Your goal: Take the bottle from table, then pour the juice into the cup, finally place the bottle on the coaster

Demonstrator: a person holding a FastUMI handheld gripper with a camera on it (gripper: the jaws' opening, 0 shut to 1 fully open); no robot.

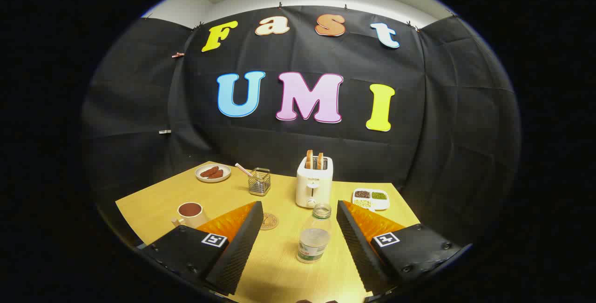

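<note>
clear bottle [314, 238] stands untouched, seemingly, between the wide-open gripper [298, 247].

Dim booth, warm glare on near table [279, 275]; sharp focus, fisheye-bowed edges.

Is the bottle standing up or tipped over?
Standing up. The bottle rests on its base on the table, mouth up and uncapped, between the open tongs, which aren't touching it.

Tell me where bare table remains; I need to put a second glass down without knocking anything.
Bare wood lies between the plate and cup, and between the toaster and divided tray. It is crowded around the bottle, which stands uncapped between the open tongs, with the coaster beside them.
</note>
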